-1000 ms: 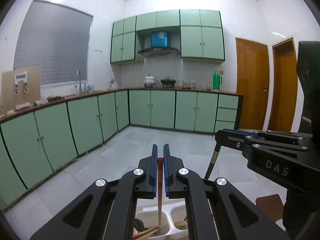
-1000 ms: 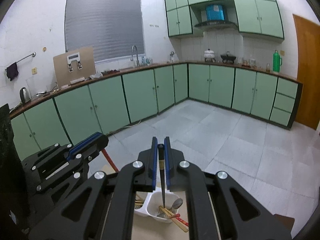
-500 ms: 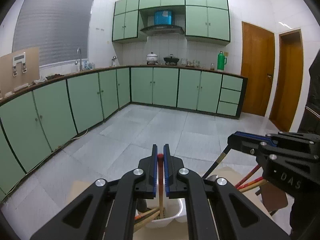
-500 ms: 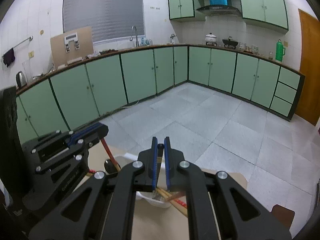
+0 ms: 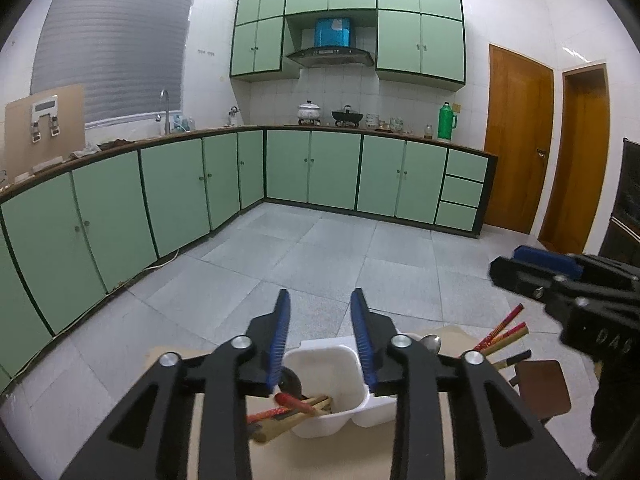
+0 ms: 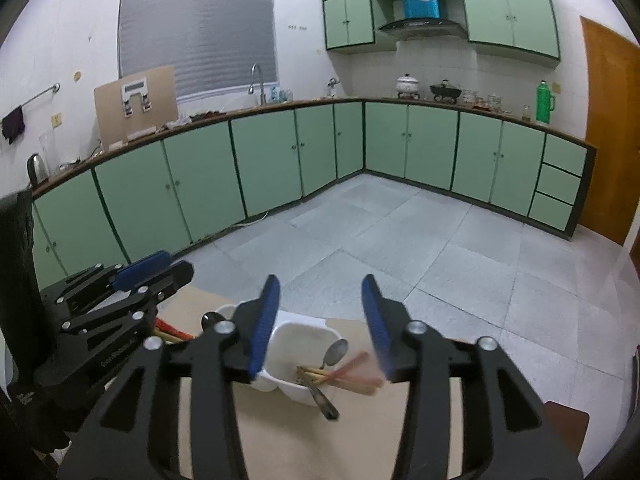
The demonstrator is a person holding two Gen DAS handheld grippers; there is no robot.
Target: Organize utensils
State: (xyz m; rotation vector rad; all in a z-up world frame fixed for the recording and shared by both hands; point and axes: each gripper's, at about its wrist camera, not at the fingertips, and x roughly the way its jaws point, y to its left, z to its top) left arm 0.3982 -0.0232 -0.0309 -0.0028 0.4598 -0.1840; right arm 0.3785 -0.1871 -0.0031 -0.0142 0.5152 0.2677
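A white two-compartment holder (image 5: 328,396) stands on a tan table (image 5: 332,456). My left gripper (image 5: 322,340) is open and empty above its left compartment, which holds red and wooden chopsticks (image 5: 296,406) and a dark spoon. My right gripper (image 6: 322,322) is open and empty above the other compartment (image 6: 296,338), where a metal spoon (image 6: 335,354), chopsticks (image 6: 348,376) and a dark-handled utensil lie. Each gripper shows from the side in the other's view, the right (image 5: 568,284) and the left (image 6: 116,284).
The small table ends just beyond the holder, with grey tiled floor (image 5: 320,256) past it. A brown stool seat (image 5: 542,392) stands at the right of the table. Green cabinets (image 5: 312,172) line the far walls.
Both grippers have opened. The red chopstick from the left one and the dark-handled utensil from the right one have dropped into the holder. Both grippers have tilted down towards the table.
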